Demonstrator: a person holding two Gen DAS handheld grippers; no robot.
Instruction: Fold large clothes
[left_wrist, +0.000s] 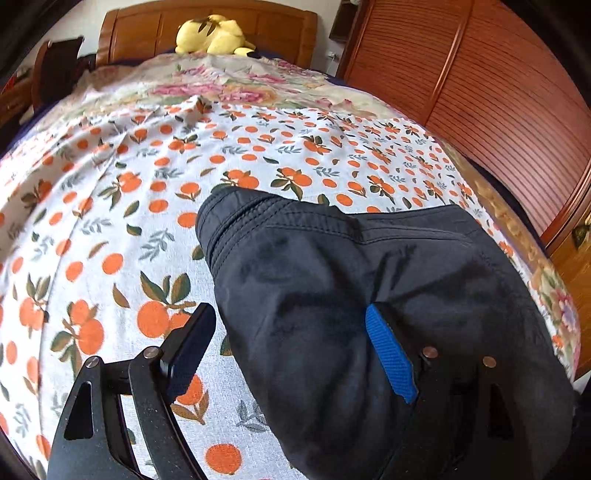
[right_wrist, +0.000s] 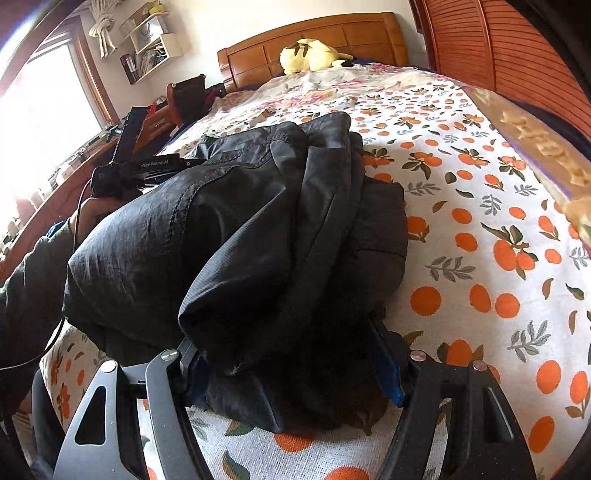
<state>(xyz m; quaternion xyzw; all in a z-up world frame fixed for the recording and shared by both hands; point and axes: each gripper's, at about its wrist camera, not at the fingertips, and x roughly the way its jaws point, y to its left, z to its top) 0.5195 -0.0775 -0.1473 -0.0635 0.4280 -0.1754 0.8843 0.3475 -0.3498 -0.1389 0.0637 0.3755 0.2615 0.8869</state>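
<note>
A black garment (left_wrist: 369, 295), bunched into a thick folded pile, lies on the orange-print sheet (left_wrist: 129, 221). My left gripper (left_wrist: 291, 314) is open over the pile's left edge. Its blue-padded right finger (left_wrist: 388, 354) rests on the cloth, and its left finger (left_wrist: 192, 347) is on the sheet with a narrow gap to the fabric. In the right wrist view the black garment (right_wrist: 240, 221) fills the span of my right gripper (right_wrist: 280, 339). Cloth drapes over its left finger and presses on the blue pad (right_wrist: 388, 369). A hand (right_wrist: 88, 214) holds the left tool at the pile's far side.
A yellow plush toy (left_wrist: 214, 35) sits by the wooden headboard (right_wrist: 314, 33). Slatted wooden wardrobe doors (left_wrist: 480, 92) stand along the bed's right side. A chair (right_wrist: 186, 96), a desk and a bright window (right_wrist: 44, 110) lie beyond the left edge. A floral blanket (left_wrist: 221, 85) covers the far bed.
</note>
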